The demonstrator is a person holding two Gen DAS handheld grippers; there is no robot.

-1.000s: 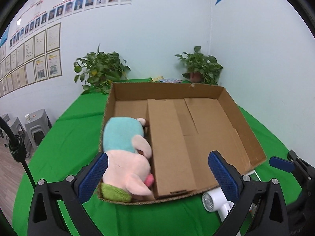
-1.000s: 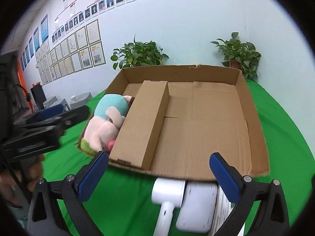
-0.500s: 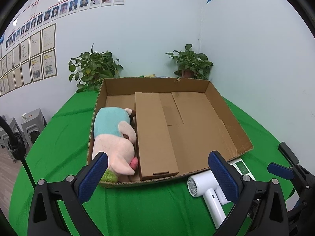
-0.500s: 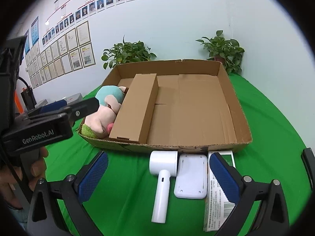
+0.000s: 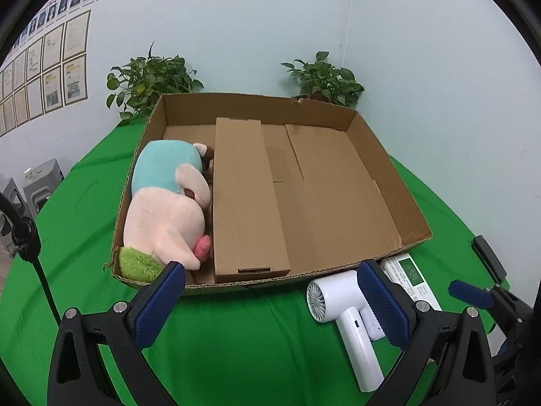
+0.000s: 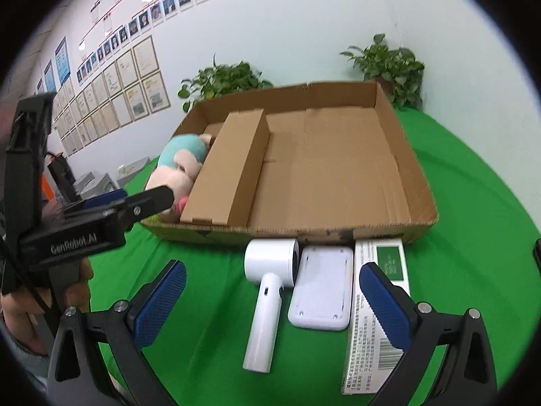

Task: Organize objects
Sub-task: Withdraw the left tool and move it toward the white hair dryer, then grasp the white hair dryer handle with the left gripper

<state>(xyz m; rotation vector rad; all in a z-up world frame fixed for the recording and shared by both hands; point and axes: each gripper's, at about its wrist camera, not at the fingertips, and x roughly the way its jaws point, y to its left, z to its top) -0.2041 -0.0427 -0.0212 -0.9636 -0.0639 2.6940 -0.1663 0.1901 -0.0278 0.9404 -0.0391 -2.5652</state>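
A: Cardboard tray (image 5: 382, 155) sits on our green table (image 5: 236, 338). Inside, a plush toy (image 5: 165, 209) lies along the tray's left wall, with a long brown box (image 5: 248, 199) touching its side. That probably keeps the rest of the floor free.

B: What waits outside?

A: Three things lie side by side just before the near wall: a white hair dryer (image 6: 268, 291), a flat white device (image 6: 321, 291) and a green-and-white carton (image 6: 378, 304).

B: And our grippers?

A: Our right gripper (image 6: 270, 299) hangs over them with its jaws wide but starting to close; the dryer and device lie between the jaws, but neither is touched. Our left gripper (image 5: 270, 296) is spread too, holding nothing, near the tray's front edge. We judge the dryer goes in next.
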